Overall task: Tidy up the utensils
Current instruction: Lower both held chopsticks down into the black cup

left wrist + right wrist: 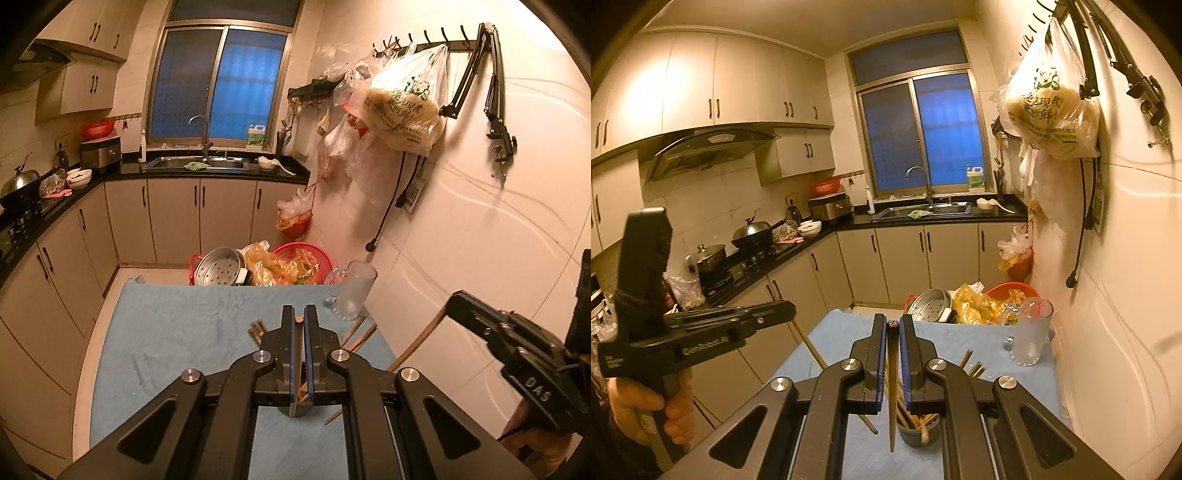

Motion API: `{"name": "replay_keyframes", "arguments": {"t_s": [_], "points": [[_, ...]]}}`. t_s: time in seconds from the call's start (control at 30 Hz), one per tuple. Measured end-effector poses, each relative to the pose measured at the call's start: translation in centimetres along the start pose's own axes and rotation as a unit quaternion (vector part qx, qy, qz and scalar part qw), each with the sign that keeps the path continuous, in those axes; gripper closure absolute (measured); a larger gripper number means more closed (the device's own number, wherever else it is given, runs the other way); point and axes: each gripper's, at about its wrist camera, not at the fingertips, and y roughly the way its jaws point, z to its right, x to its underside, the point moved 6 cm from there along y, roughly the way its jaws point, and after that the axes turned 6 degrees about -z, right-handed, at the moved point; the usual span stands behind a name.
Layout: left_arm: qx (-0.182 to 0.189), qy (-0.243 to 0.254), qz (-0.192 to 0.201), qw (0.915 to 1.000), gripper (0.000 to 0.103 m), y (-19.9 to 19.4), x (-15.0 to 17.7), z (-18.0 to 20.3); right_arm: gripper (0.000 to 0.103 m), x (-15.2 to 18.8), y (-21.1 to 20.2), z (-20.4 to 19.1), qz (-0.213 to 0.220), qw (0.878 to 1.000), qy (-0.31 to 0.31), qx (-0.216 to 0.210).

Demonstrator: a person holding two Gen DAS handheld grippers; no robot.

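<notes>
Clamping one chopstick [298, 354] between its fingers, the left gripper [299, 321] hangs over the blue cloth [177, 332] while the right gripper [893, 328] pinches another chopstick [892, 387] above the grey cup [919, 430] of sticks, the glass mug [1030, 332] standing near the cloth's far right corner

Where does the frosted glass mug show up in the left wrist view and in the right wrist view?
Left wrist view: the frosted glass mug stands right of centre at the far right corner of the blue cloth, by the wall.
Right wrist view: the mug stands at right, level with the fingertips, on the same cloth.
Shared landmark: the perforated steamer pan behind the table.
</notes>
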Motion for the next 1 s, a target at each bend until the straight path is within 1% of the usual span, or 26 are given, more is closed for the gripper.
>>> {"name": "replay_keyframes", "arguments": {"t_s": [0.17, 0.27, 0.37, 0.6, 0.7, 1.0], "points": [[0.003, 0.001, 0.013, 0.9999, 0.099, 0.1, -1.7, 0.6, 0.095, -1.6, 0.4, 0.8, 0.015, 1.0, 0.004, 0.009], [0.006, -0.002, 0.016, 0.9998, 0.099, 0.8, -2.4, 0.7, 0.095, -2.6, 0.7, 1.1, 0.028, 0.999, 0.005, 0.014], [0.01, -0.006, 0.011, 0.9999, 0.099, 2.2, -2.6, 0.8, 0.095, -3.1, 1.4, 1.3, 0.037, 0.999, 0.002, 0.022], [0.015, -0.006, -0.021, 0.9996, 0.099, 6.3, -1.2, 0.8, 0.095, -2.6, 4.9, 2.3, 0.028, 0.999, -0.002, 0.034], [0.016, -0.007, -0.032, 0.9993, 0.099, 7.5, -0.5, 0.7, 0.095, -2.3, 6.2, 3.0, 0.023, 0.999, 0.003, 0.033], [0.014, -0.006, -0.054, 0.9984, 0.098, 9.7, 1.2, 0.2, 0.095, -1.1, 9.6, 4.1, 0.013, 0.999, 0.005, 0.03]]}}
